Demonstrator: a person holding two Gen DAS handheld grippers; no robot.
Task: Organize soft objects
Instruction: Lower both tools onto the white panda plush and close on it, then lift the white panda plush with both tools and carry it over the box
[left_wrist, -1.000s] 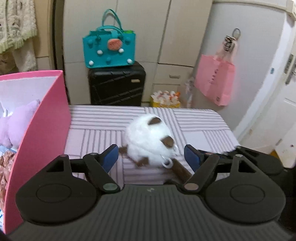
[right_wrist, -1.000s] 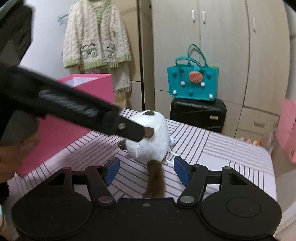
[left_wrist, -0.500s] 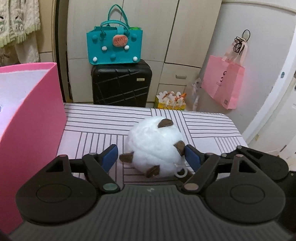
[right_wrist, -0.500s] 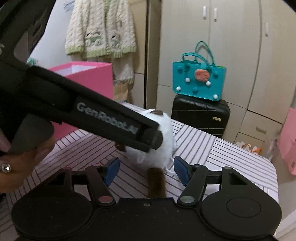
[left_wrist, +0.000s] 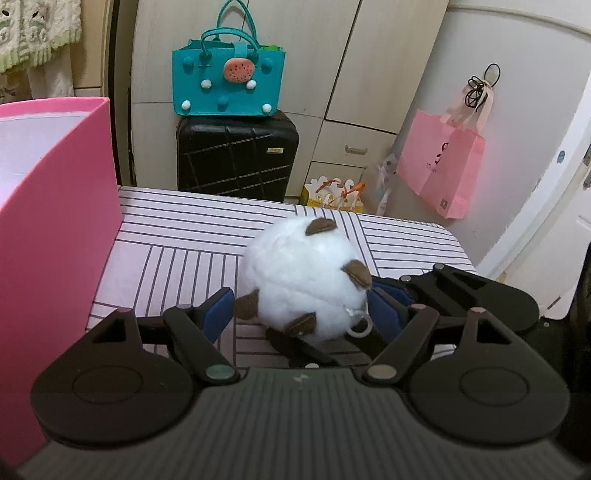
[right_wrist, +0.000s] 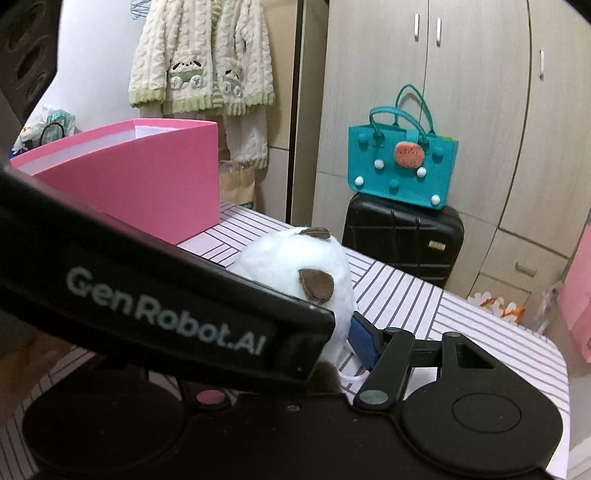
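The plush (left_wrist: 303, 273), likely light and squashy, sits unpinched between both half-open grippers (left_wrist: 299, 314) (right_wrist: 332, 350); best squeezed mid-body.

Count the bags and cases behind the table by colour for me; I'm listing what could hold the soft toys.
Teal: 1, the felt handbag
Black: 1, the suitcase
Pink: 1, the paper bag hanging on the wall
Total: 3

The left gripper (left_wrist: 299, 308) points down, jaws wide. The right gripper (left_wrist: 373, 314), at its 3 o'clock, has just been closing, jaws still apart.
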